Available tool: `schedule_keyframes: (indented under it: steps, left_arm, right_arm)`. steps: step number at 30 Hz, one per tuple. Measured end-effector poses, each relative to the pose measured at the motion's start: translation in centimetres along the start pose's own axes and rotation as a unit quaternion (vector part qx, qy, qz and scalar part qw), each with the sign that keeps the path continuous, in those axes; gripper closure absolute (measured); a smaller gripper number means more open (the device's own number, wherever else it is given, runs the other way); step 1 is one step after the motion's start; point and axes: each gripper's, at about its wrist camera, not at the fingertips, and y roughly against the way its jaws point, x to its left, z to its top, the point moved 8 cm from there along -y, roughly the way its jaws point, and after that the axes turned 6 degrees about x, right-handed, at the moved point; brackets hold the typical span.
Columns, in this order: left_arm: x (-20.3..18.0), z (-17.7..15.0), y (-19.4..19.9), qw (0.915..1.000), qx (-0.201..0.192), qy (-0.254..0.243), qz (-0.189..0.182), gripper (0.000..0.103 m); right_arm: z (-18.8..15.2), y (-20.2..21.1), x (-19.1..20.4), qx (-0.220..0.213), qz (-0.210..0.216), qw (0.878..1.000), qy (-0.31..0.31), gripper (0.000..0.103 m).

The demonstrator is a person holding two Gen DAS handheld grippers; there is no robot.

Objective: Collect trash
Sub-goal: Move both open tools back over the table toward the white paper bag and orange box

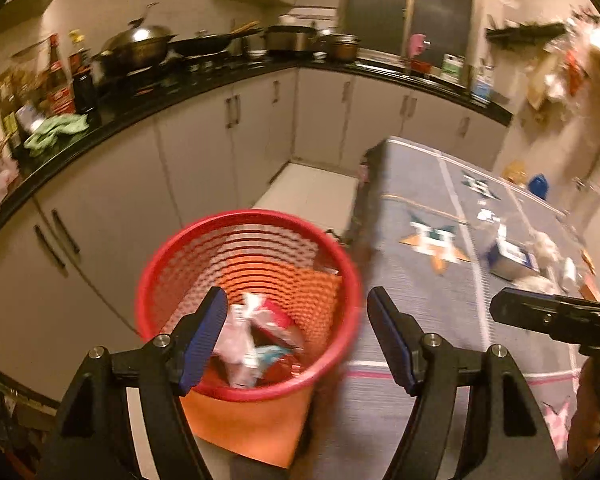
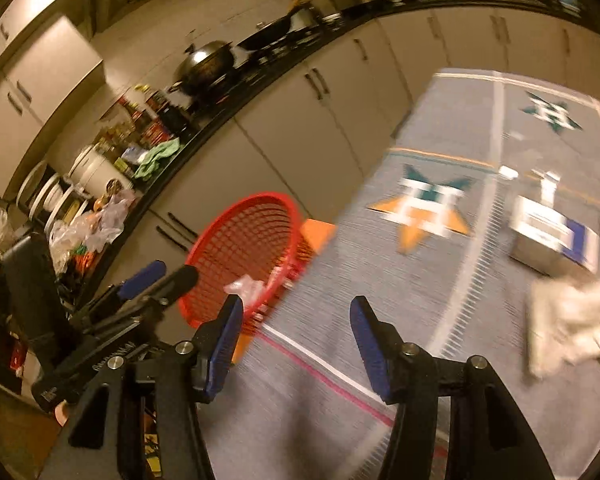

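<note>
A red mesh waste basket [image 1: 340, 264] stands beside the table and holds crumpled wrappers [image 1: 252, 340]. My left gripper [image 1: 296, 312] is open and empty, right above the basket. The basket also shows in the right wrist view [image 2: 204, 248]. My right gripper [image 2: 296, 316] is open and empty over the table's grey patterned cloth [image 2: 440, 288]. On the cloth lie a small blue and white box [image 2: 552, 236] and crumpled white paper [image 2: 572, 320]; both also show in the left wrist view, box [image 1: 508, 256] and paper [image 1: 544, 244].
A black kitchen counter [image 1: 148, 100] with woks, bottles and a green cloth [image 1: 56, 130] curves behind the basket, above white cabinets. An orange sheet [image 1: 252, 428] lies under the basket. The left gripper shows at the left in the right wrist view [image 2: 156, 280].
</note>
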Motion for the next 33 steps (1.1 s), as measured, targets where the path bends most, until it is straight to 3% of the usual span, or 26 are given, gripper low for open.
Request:
schedule_keyframes:
  steps: [9, 16, 20, 24, 29, 33]
  left_arm:
    - [-11.4, -1.4, -0.4, 0.9941, 0.023, -0.096, -0.044, 0.031]
    - [-20.1, -1.6, -1.9, 0.9788, 0.063, -0.16, -0.112, 0.028]
    - [-23.3, -0.9, -4.5, 0.9727, 0.087, -0.163, -0.14, 0.027]
    - [-25.0, 0.2, -8.4, 0.9726, 0.109, -0.164, -0.123, 0.027]
    - [-27.3, -0.2, -10.5, 0.9556, 0.149, -0.169, -0.19, 0.027]
    - [-29.1, -3.0, -9.3, 0.9393, 0.161, -0.228, -0.2, 0.027]
  right_arm:
    - [-3.8, 9.8, -10.2, -0.055, -0.031, 0.995, -0.083, 0.043]
    - [-5.9, 16.9, -16.6, -0.114, -0.036, 0.982, -0.144, 0.043]
    - [-6.8, 20.2, -19.3, -0.143, -0.037, 0.974, -0.171, 0.043]
    - [-7.5, 22.7, -22.2, -0.17, -0.048, 0.962, -0.207, 0.042]
    - [-8.3, 25.7, -26.3, -0.199, -0.065, 0.944, -0.255, 0.04]
    - [-8.4, 27.8, -29.1, -0.22, -0.092, 0.93, -0.281, 0.04]
